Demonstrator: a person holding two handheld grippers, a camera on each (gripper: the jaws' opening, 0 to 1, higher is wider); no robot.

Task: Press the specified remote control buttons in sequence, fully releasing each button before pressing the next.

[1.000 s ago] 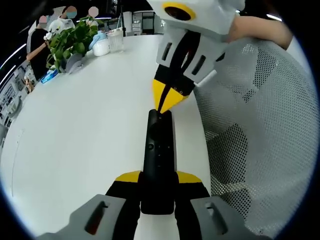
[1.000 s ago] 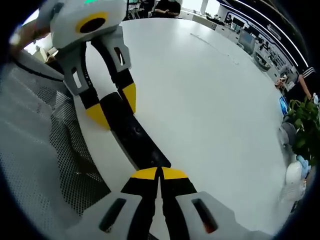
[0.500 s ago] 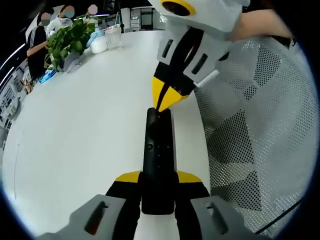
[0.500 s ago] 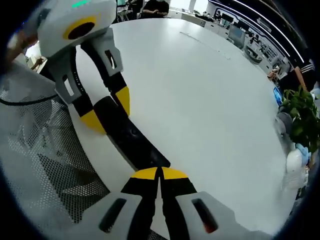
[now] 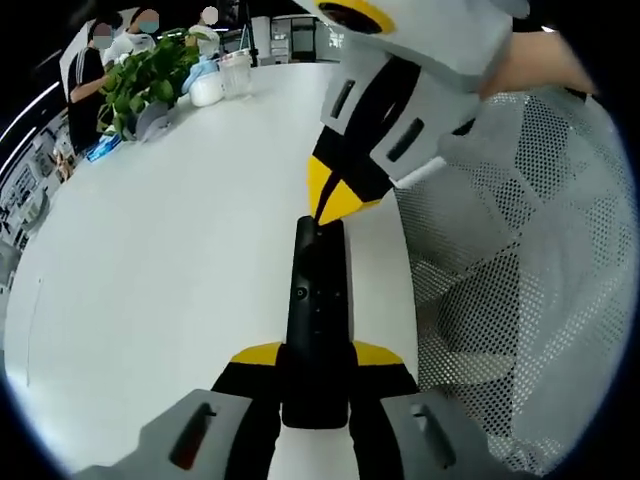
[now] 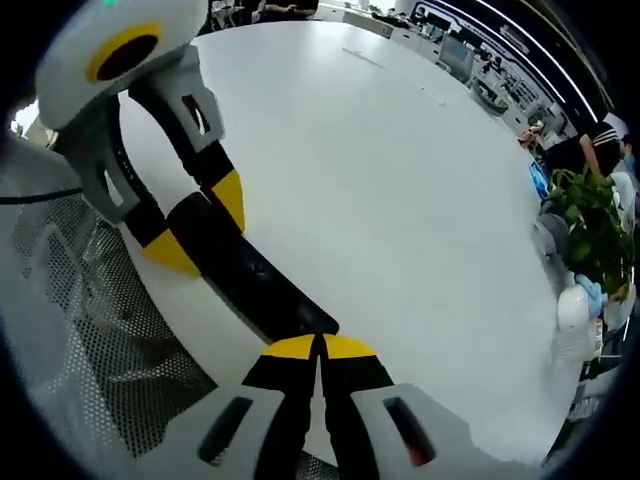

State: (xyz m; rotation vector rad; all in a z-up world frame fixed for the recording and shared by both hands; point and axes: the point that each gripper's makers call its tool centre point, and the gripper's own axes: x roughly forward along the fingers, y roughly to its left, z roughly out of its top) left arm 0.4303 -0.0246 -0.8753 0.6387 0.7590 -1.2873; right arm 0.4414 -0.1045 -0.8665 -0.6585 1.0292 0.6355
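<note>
My left gripper [image 5: 317, 352] pinches the near end of the slim black plastic remote [image 5: 317, 300] above the white table's [image 5: 150, 250] edge. Right gripper [image 6: 318, 347], jaws pressed together, touches its far end. Looks light, rigid, slick; I'd grip the sides.

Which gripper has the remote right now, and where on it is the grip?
The left gripper clamps the black remote by its near end, one jaw on each long side. The right gripper is shut, tips at the far end, holding nothing.
</note>
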